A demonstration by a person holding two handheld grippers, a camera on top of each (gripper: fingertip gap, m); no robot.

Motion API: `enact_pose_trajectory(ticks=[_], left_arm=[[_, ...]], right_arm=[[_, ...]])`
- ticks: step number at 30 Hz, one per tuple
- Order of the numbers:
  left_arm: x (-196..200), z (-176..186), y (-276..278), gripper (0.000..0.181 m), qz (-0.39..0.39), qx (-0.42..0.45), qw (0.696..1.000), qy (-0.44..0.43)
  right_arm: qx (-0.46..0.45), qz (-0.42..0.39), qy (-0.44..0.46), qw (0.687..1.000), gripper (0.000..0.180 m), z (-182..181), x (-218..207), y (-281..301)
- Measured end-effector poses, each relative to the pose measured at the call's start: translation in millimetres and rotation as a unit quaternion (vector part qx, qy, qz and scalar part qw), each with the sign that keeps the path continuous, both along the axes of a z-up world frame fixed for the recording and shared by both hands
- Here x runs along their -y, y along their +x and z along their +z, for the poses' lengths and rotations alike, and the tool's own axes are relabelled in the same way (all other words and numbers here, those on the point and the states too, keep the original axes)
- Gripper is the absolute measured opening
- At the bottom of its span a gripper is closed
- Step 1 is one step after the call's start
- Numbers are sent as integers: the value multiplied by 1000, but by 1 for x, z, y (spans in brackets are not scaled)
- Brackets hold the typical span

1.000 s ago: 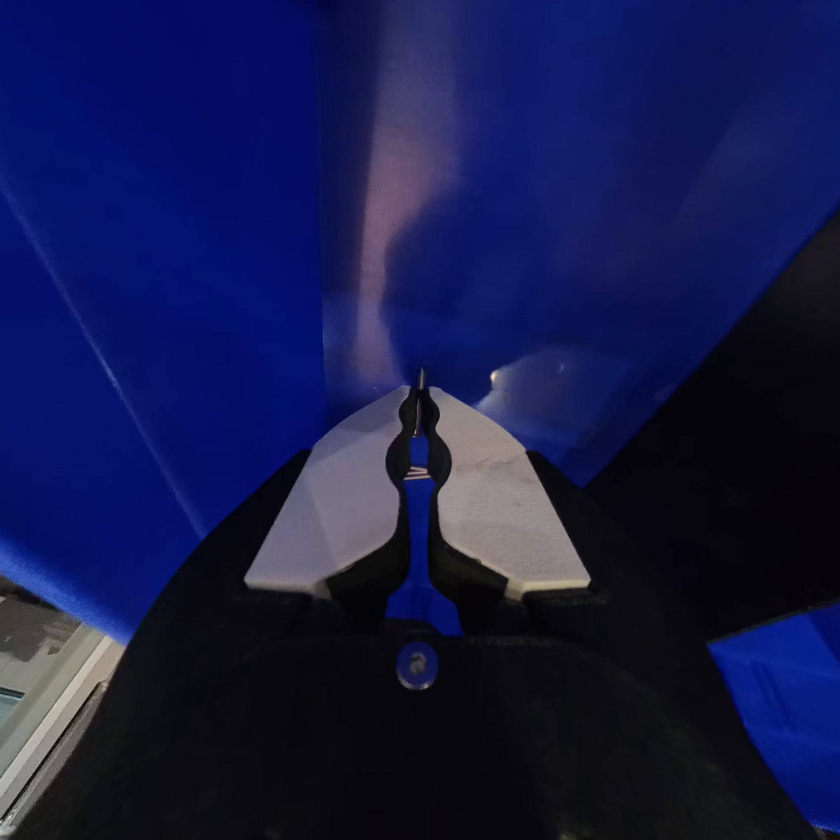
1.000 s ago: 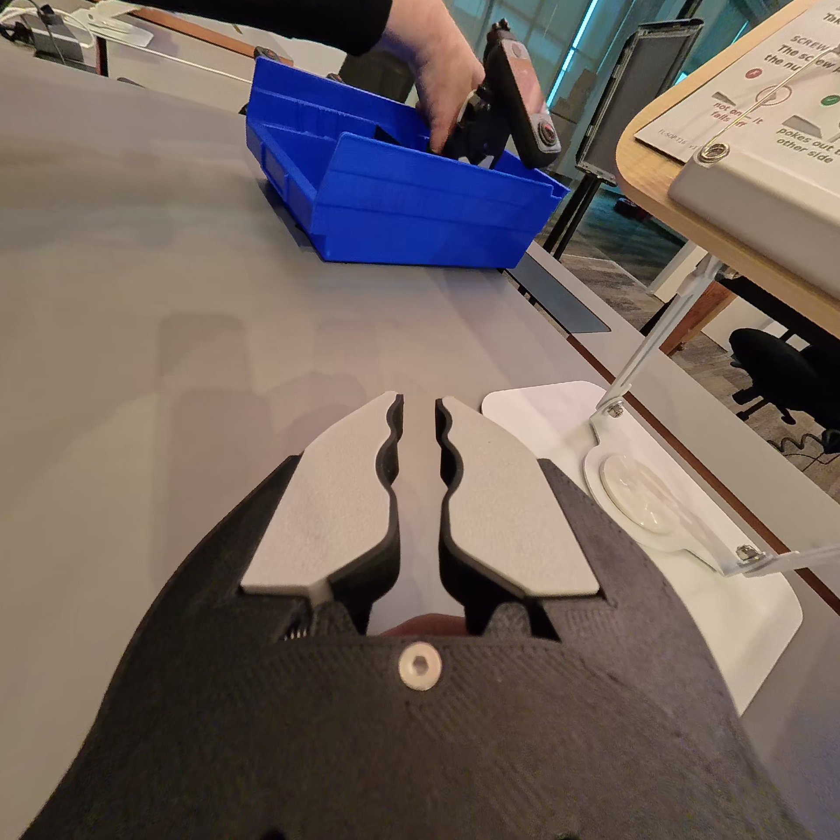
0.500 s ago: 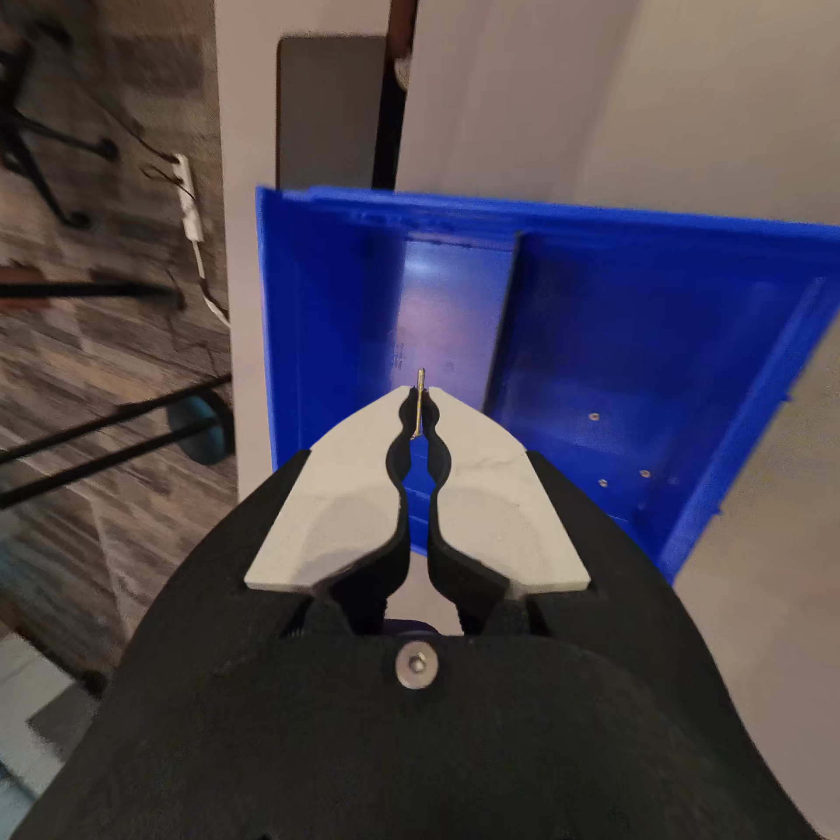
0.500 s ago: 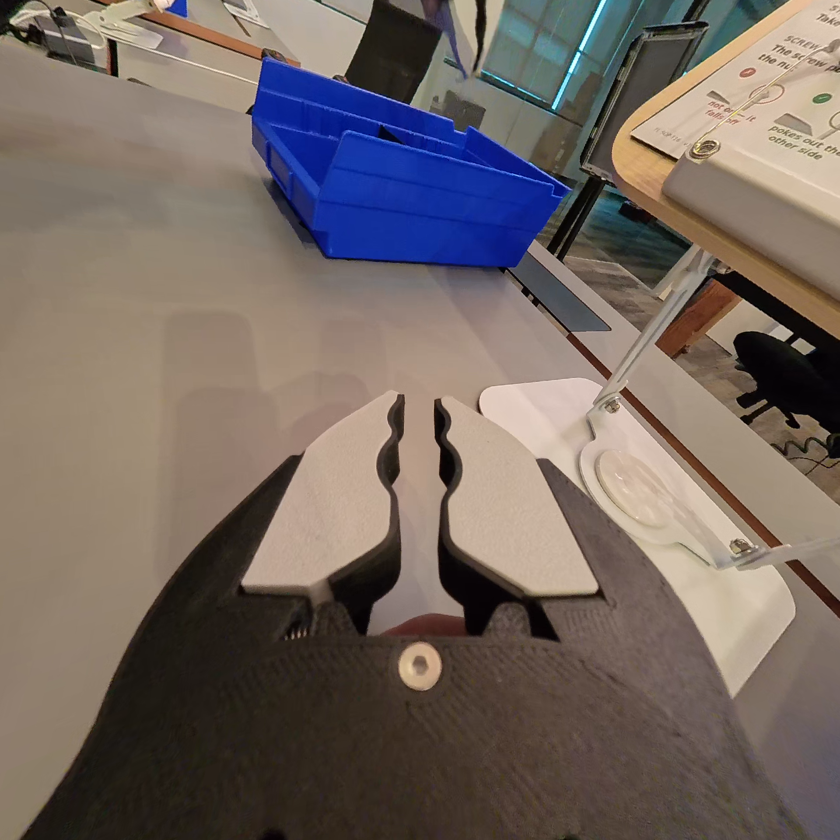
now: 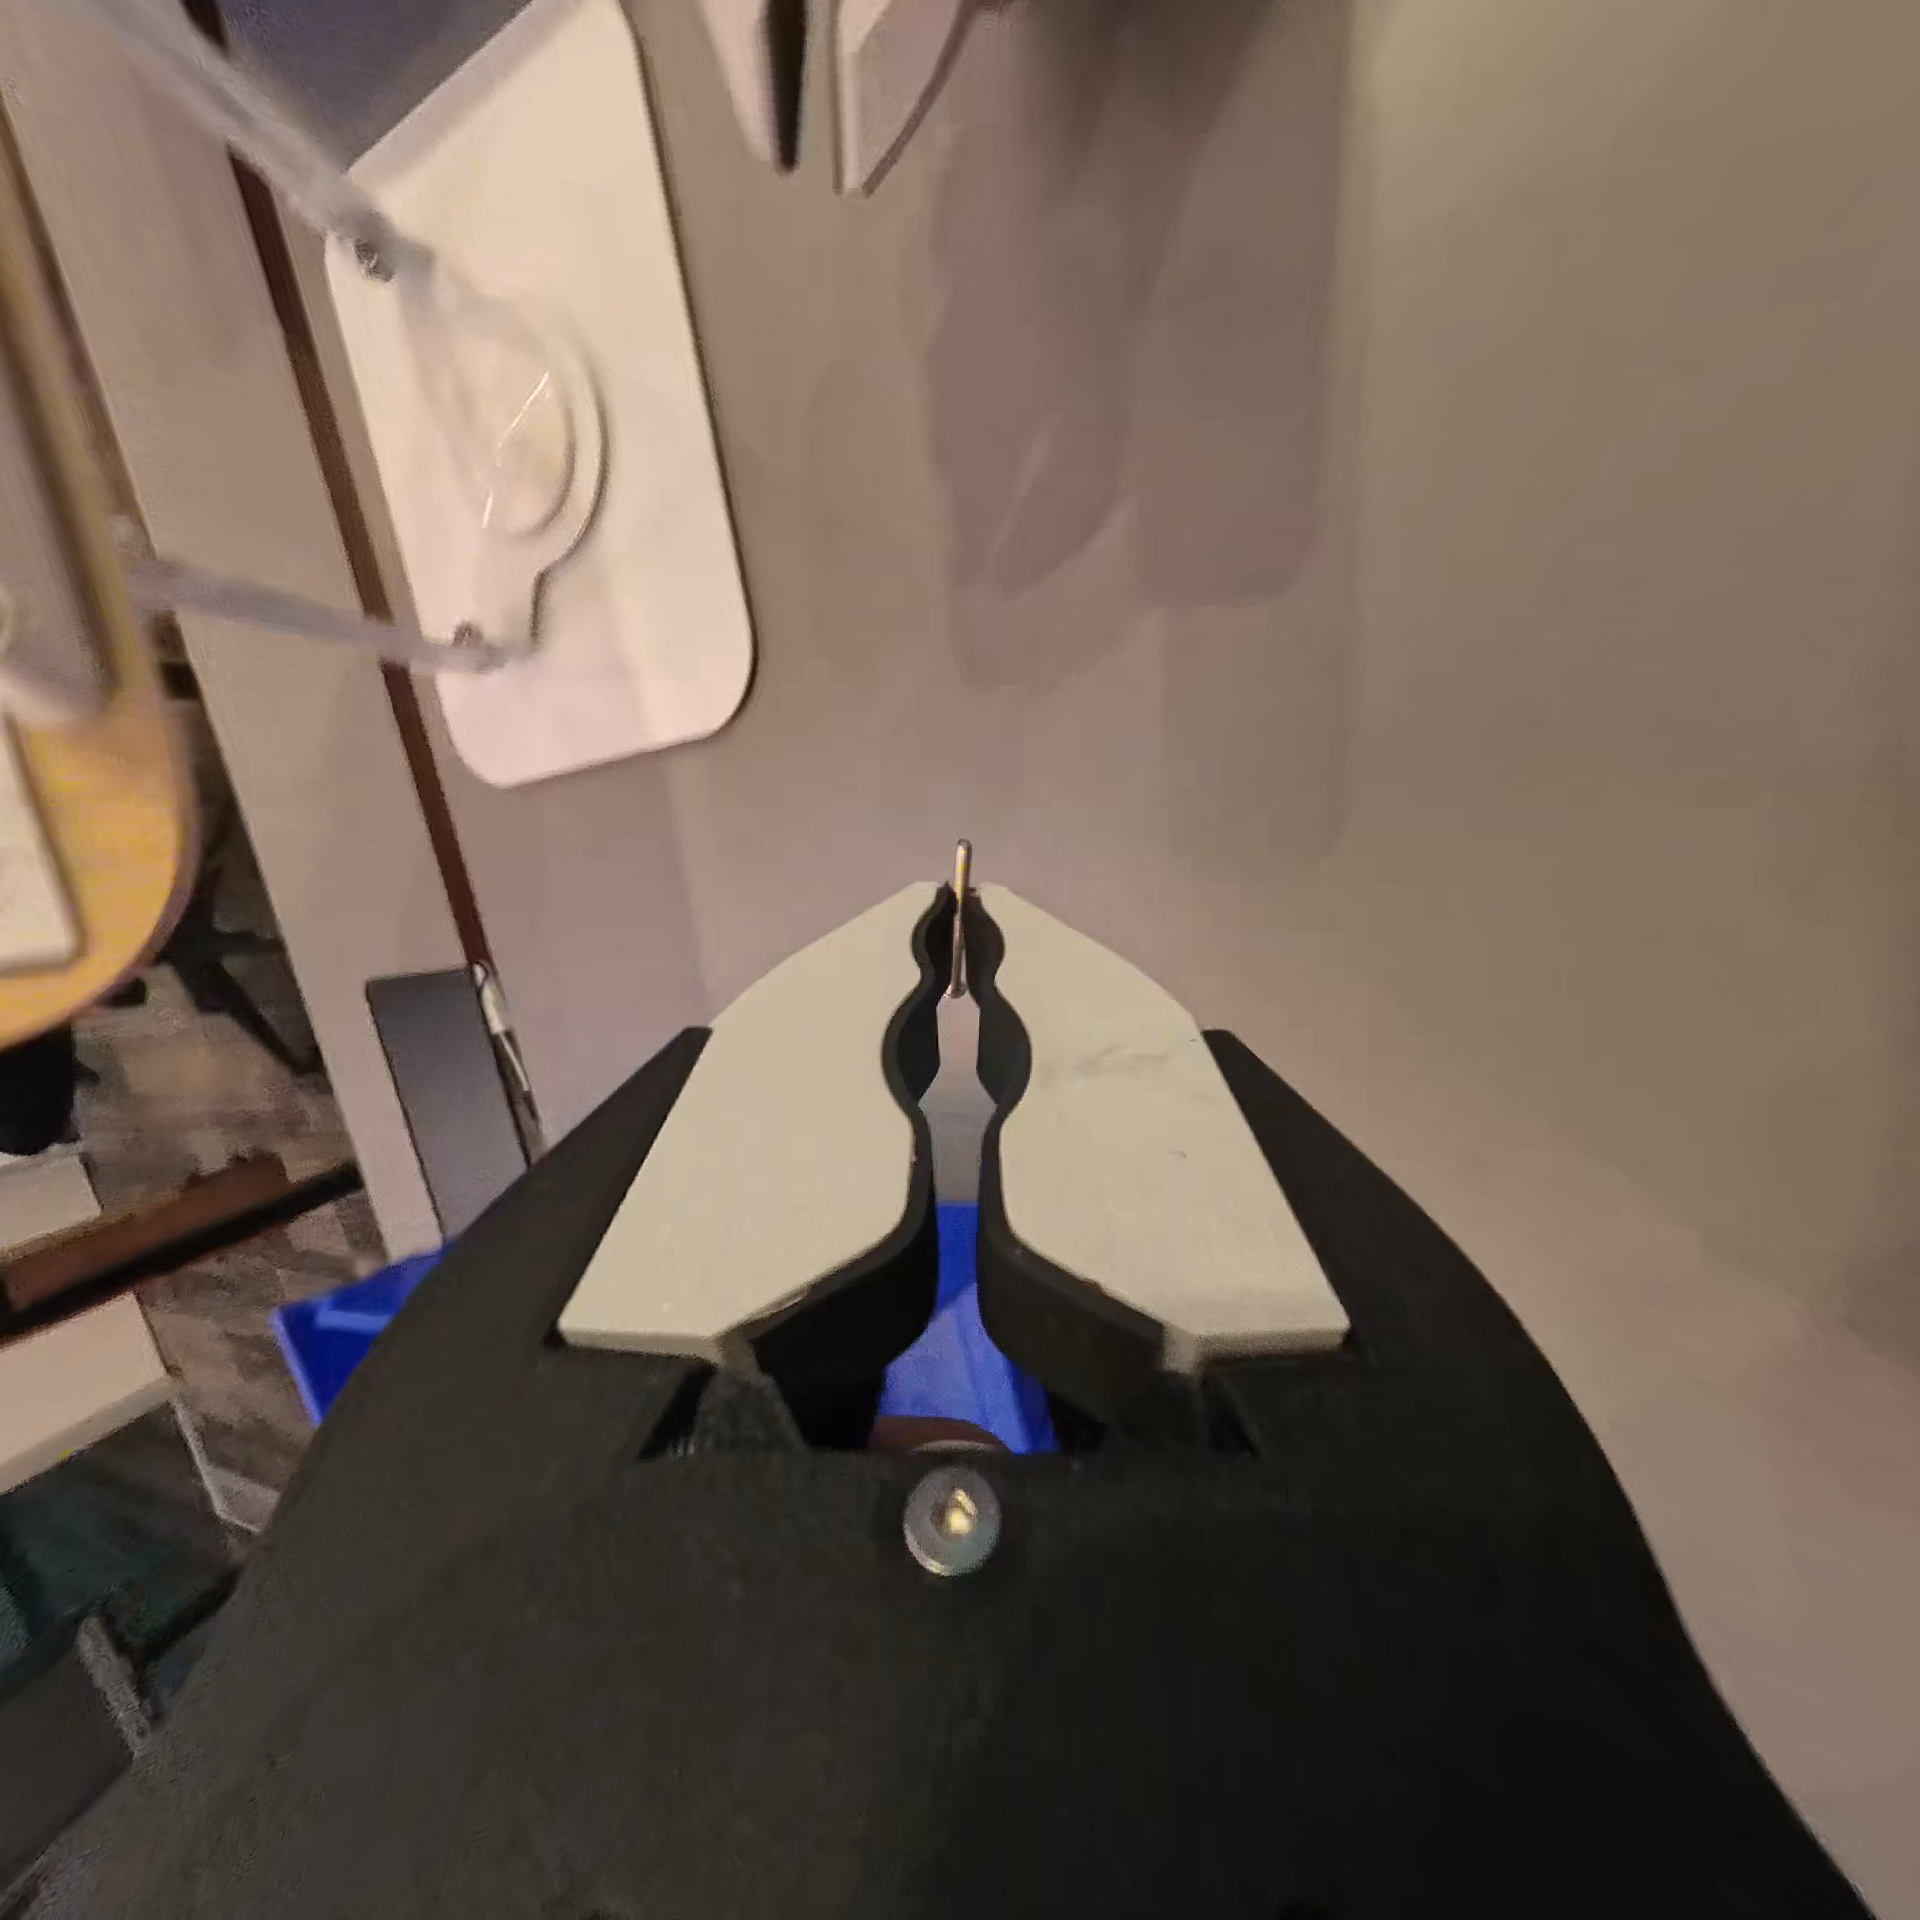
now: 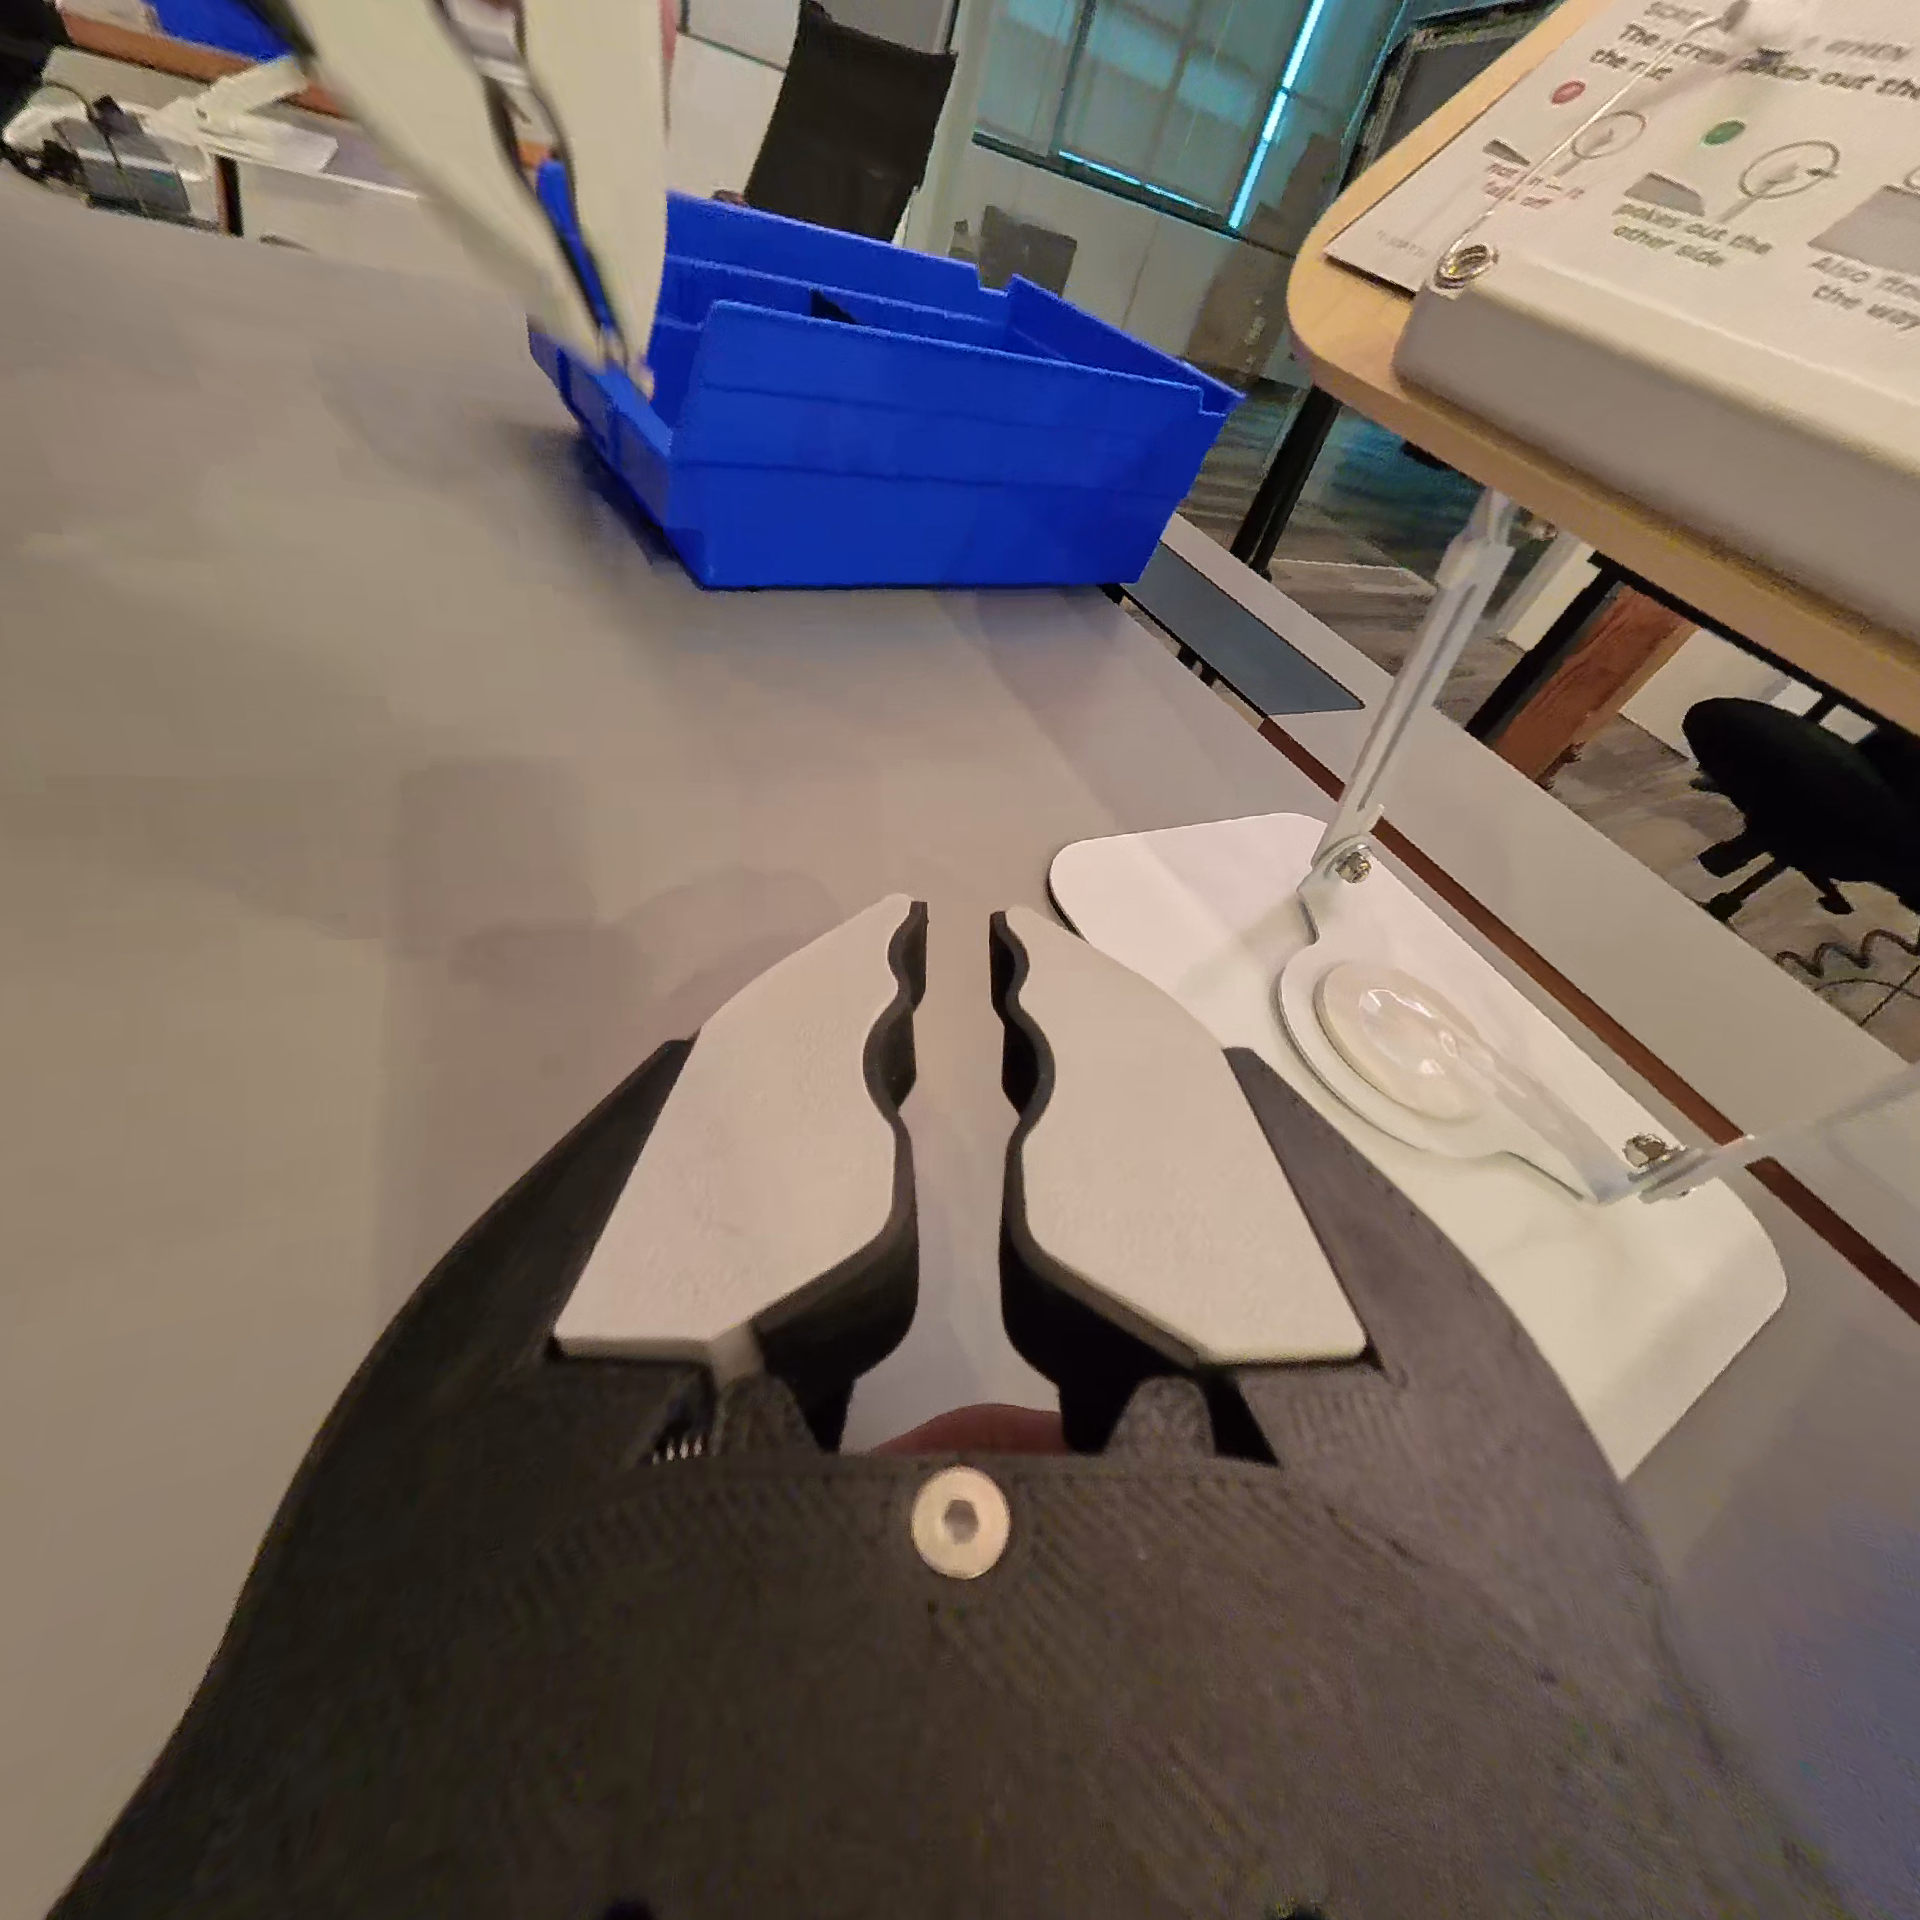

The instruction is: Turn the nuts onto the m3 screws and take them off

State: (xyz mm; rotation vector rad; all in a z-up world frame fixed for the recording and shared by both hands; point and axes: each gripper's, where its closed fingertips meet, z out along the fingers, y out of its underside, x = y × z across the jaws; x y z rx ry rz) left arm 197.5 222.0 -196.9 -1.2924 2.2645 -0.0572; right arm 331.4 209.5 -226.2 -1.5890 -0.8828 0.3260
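Note:
My left gripper [image 5: 961, 891] is shut on a thin metal screw [image 5: 962, 868], which pokes out past the fingertips above the grey table [image 5: 1455, 623]. The same gripper shows blurred in the right wrist view [image 6: 613, 338], hanging in front of the blue bin [image 6: 914, 447]. My right gripper [image 6: 954, 916] hovers low over the table, its jaws a narrow gap apart with nothing between them. Its fingers [image 5: 883, 94] show at the top of the left wrist view. No nut can be made out.
A white base plate with a clear lens on a bracket [image 6: 1392, 1049] lies to the right of my right gripper, also in the left wrist view [image 5: 540, 436]. A wooden board with an instruction sheet [image 6: 1621, 291] overhangs at right. The table edge [image 6: 1455, 894] runs beyond the plate.
My left gripper has lifted out of the blue bin with the screw and swung over the table toward my right gripper. The right gripper has barely moved.

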Motion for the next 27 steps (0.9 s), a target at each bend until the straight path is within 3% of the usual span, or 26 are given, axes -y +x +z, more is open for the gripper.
enact_pose_trajectory(ticks=[2,8,27], left_arm=[[20,-25,19,1,-16,-10,999,-33],[31,-75,54,1,-22,-39,998,-52],[40,-109,70,1,-40,-86,992,-87]], right_arm=[[0,-2,-1,1000,11,0,0,3],[5,-4,1,1000,11,-1,0,10],[15,3,3,1000,11,-3,3,11]])
